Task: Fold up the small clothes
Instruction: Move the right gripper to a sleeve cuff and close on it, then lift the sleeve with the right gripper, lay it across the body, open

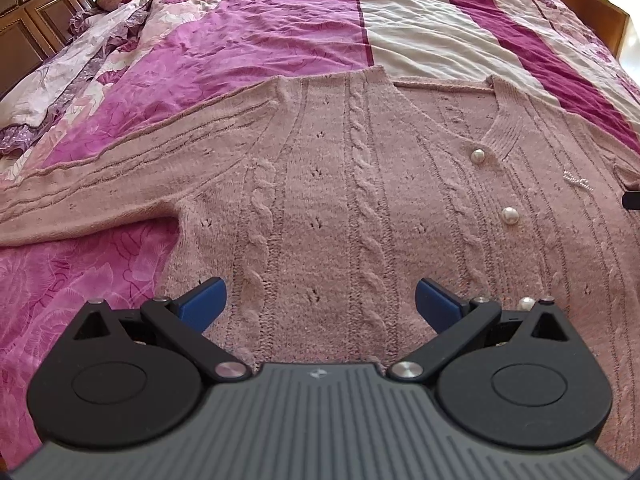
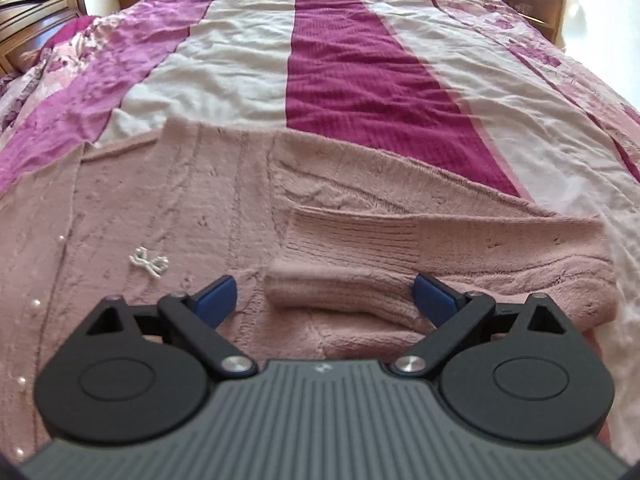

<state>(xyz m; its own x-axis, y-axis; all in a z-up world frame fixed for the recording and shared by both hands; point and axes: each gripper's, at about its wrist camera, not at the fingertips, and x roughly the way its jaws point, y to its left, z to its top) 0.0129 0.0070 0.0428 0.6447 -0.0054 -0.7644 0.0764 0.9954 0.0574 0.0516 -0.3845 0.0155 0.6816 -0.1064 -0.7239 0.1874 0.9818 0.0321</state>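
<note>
Left gripper (image 1: 319, 300): blue pads spread wide, nothing between, poised over dusty-pink cable-knit cardigan (image 1: 320, 184) lying flat. Pearl buttons (image 1: 510, 215) ahead to right; sleeve stretched out left. Right gripper (image 2: 324, 298): spread wide, empty, folded ribbed sleeve cuff (image 2: 340, 286) directly ahead between pads, untouched. Beyond: magenta-and-white striped bedspread (image 2: 360, 60), wooden headboard (image 1: 36, 24) far left.

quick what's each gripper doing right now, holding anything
Left gripper: open, holding nothing, above the pink cardigan.
Right gripper: open, holding nothing, folded sleeve between its jaws.
</note>
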